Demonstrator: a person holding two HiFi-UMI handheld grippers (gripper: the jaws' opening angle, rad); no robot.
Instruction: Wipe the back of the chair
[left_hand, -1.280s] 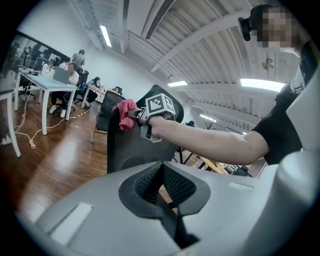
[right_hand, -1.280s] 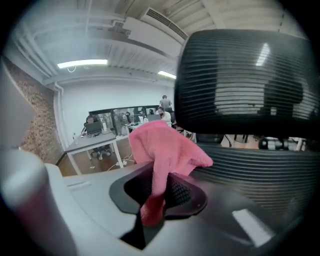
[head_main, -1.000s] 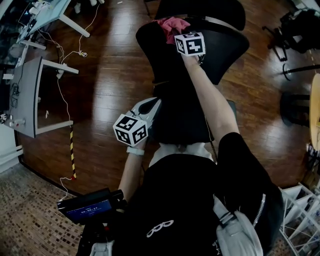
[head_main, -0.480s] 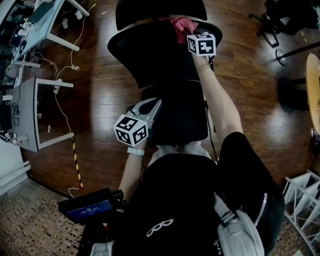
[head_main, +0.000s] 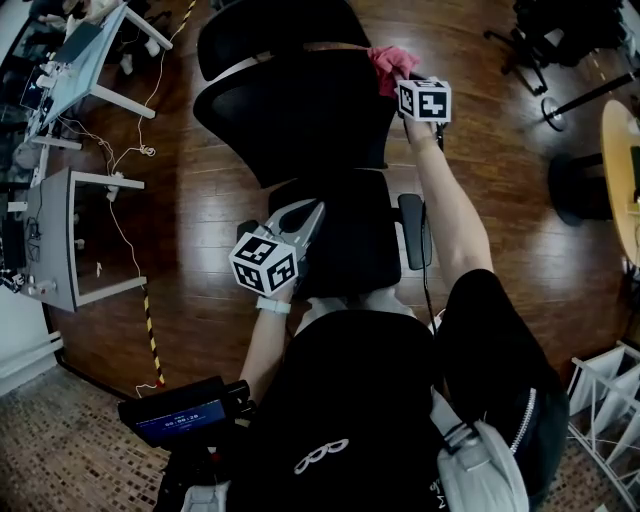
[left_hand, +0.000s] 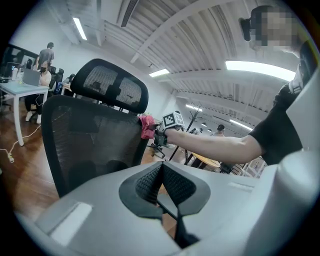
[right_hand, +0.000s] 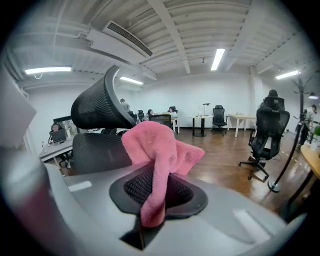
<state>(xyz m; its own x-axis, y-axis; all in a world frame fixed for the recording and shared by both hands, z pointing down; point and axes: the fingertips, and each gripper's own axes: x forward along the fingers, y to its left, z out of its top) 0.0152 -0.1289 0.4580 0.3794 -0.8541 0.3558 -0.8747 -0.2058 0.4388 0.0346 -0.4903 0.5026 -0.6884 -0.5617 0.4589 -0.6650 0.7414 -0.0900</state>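
**Pink cloth at top right edge of chair back, right gripper holding it**

Black mesh office chair (head_main: 300, 110) stands on the dark wooden floor (head_main: 200, 180), with the person behind it. The right gripper (head_main: 402, 82) is stretched forward on an extended arm. Its fingers are clamped on a pink terry cloth (right_hand: 155, 145), and a fold of the cloth hangs down between the pads. The cloth (head_main: 388, 65) touches the backrest (left_hand: 90, 135) at its upper right edge, just below the curved headrest (head_main: 270, 30). In the left gripper view the cloth (left_hand: 146, 126) sits against that side edge, with the right gripper (left_hand: 159, 136) right behind it.

The left gripper (head_main: 310, 213) is held low, near the left side of the seat (head_main: 355, 240) and well apart from the cloth. Its fingers are closed together with nothing between them (left_hand: 161, 177).
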